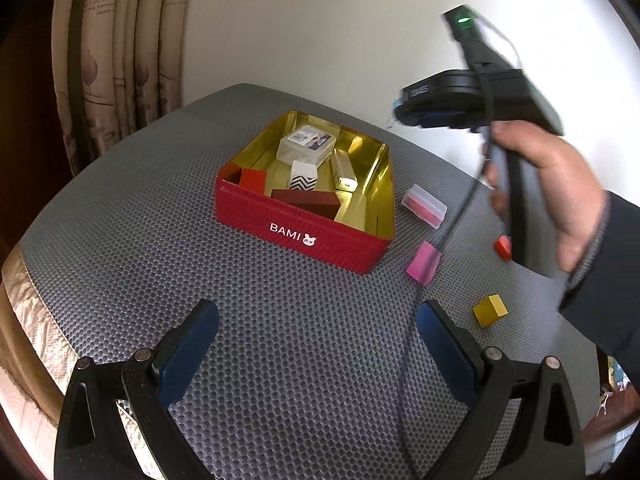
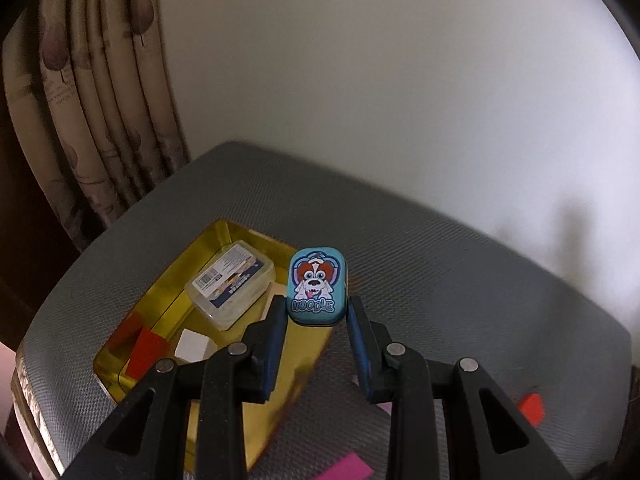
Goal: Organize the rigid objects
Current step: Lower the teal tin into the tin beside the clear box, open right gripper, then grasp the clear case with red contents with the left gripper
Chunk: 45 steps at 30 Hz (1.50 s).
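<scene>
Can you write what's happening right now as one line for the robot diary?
right gripper: shut on blue tin | above red box | left gripper: open, holding nothing | pink block: on mat

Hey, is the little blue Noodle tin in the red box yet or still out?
Out. The right gripper holds the Noodle tin above the red box, not resting inside.
</scene>
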### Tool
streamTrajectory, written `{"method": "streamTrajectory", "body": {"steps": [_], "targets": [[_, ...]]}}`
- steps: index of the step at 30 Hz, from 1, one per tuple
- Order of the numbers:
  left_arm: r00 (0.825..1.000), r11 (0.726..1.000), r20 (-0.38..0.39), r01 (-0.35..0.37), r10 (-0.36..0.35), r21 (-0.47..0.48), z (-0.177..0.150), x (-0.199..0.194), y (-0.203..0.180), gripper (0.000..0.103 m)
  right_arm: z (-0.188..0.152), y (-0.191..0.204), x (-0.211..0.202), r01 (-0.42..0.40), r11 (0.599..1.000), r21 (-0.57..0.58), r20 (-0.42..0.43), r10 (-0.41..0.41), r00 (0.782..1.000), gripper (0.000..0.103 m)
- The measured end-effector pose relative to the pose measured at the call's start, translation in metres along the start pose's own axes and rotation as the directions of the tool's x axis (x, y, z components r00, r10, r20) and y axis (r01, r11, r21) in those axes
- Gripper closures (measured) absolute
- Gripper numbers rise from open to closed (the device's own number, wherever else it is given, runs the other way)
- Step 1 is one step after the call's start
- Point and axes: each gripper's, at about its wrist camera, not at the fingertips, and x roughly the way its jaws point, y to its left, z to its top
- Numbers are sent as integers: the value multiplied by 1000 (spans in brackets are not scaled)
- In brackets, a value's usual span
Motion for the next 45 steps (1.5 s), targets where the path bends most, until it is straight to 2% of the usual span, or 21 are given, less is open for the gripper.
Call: {"method": "streamTrajectory", "body": {"steps": [5, 12, 17, 26, 27, 29, 33, 36, 38, 42, 45], "targets": [[1000, 1000, -17, 16, -16, -22, 3, 3, 5, 5, 2, 7, 43, -16, 1000, 19, -68, 17, 998, 73], [999, 999, -33, 20, -21, -51, 7, 7, 14, 5, 0, 11, 81, -5, 1000, 27, -122, 9, 992, 73], [1000, 999, -21, -2, 1, -44, 9, 5, 18, 5, -2, 11, 92, 0, 1000, 26, -141, 4, 990, 73], [999, 999, -41, -1, -1, -43, 10, 9, 20, 5, -10, 5, 107, 0, 998, 63, -171, 11, 985, 72], [999, 999, -46, 0, -2, -45, 10, 10, 20, 5, -10, 4, 107, -1, 998, 65, -167, 12, 986, 71], [998, 999, -55, 2, -5, -48, 9, 11, 21, 5, -10, 2, 104, -51, 995, 86, -164, 65, 984, 61], [999, 999, -54, -4, 1, -38, 8, 10, 19, 5, -12, -10, 78, -129, 981, 142, -123, 146, 982, 58], [999, 1000, -52, -2, 1, -20, 5, 10, 14, 5, -17, -31, 37, -174, 965, 195, -54, 187, 981, 56], [999, 1000, -49, 1, -1, -6, 4, 9, 10, 5, -27, -51, 9, -191, 957, 220, -13, 198, 980, 50], [999, 999, -32, 13, -12, 33, 2, 5, -1, 5, -71, -111, -40, -141, 951, 277, 24, 139, 990, 46], [1000, 997, -8, 30, -30, 65, -1, 3, -12, 5, -125, -164, -64, -41, 940, 338, 9, 40, 999, 44]]}}
